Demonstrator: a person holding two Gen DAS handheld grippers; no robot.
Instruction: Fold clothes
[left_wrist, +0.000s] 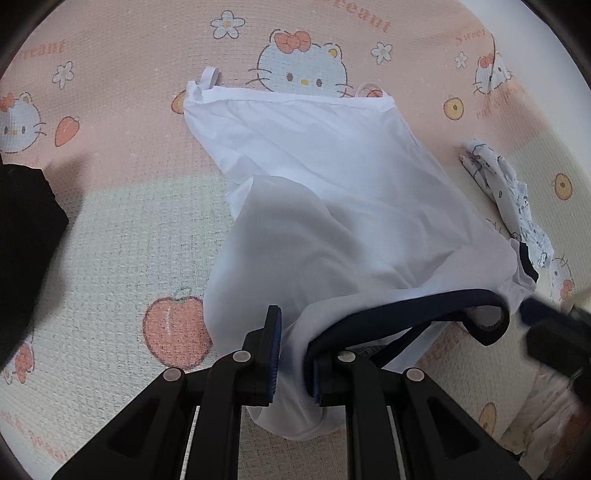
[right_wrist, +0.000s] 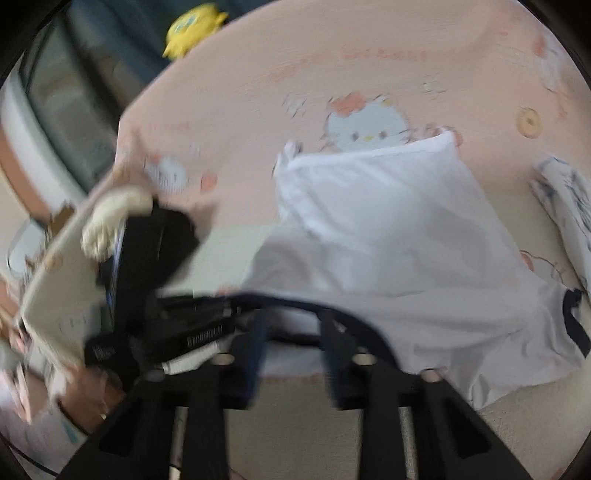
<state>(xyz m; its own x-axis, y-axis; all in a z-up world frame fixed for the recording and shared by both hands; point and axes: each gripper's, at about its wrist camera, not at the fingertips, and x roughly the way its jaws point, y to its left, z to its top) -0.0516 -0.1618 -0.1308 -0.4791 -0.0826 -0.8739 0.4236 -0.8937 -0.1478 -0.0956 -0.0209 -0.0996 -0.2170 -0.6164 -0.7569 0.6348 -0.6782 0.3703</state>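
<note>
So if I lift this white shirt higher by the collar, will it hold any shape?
Probably not. The thin white T-shirt with navy collar trim already sags and creases where the left gripper pinches it, so it should hang limp. It looks light, the cloth being faintly see-through. Its far hem lies on the pink cartoon-print mat and would likely drag.

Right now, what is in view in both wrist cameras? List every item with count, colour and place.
shirt: 1, white with navy trim, spread mid-sheet, near end lifted
sheet: 1, pink and cream with cat and fruit print, under everything
printed garment: 1, white with dark print, right of shirt
black item: 1, at sheet's left edge
yellow toy: 1, beyond the sheet, top left
left tool: black, shut on shirt
right tool: black, blurred, at the shirt's navy collar; grip unclear
hand: 1, on left tool
</note>
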